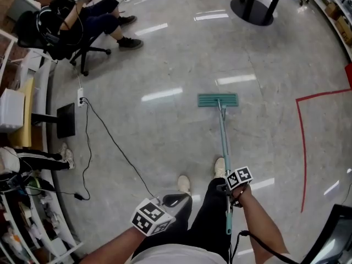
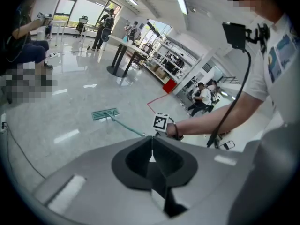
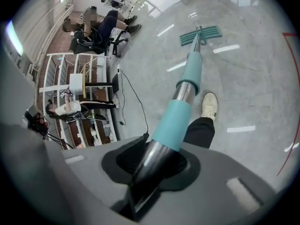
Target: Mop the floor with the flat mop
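Observation:
A flat mop with a teal head lies flat on the grey floor ahead of my feet; its teal and steel handle runs back to my right gripper, which is shut on the handle. In the right gripper view the handle rises from between the jaws to the mop head. My left gripper hangs low at my left thigh, shut with nothing in it. From the left gripper view I see the mop head and the right gripper's marker cube.
A seated person on an office chair is at the far left. A black cable trails from a power strip across the floor toward my feet. Shelves line the left side. Red floor tape marks the right, a table base stands ahead.

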Tool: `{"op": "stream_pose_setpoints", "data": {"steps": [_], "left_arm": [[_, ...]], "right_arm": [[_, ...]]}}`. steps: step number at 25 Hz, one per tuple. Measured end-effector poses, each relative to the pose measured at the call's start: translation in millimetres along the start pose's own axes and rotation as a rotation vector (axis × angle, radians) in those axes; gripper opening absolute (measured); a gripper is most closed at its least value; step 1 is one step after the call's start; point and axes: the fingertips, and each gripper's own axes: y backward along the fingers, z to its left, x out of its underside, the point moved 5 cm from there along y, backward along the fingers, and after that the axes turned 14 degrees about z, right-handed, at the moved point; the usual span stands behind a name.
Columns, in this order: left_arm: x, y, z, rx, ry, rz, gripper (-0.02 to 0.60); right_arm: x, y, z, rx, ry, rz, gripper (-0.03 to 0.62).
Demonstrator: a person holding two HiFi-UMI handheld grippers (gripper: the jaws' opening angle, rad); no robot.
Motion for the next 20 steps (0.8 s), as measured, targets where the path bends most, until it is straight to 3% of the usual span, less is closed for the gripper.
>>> {"op": "stream_pose_setpoints", "data": {"steps": [20], "left_arm": [[-40, -1, 17, -0.041, 0.085, -0.041, 0.009]], "right_arm": [[-118, 64, 5, -0.013, -0.013, -0.042, 0.098]]}}
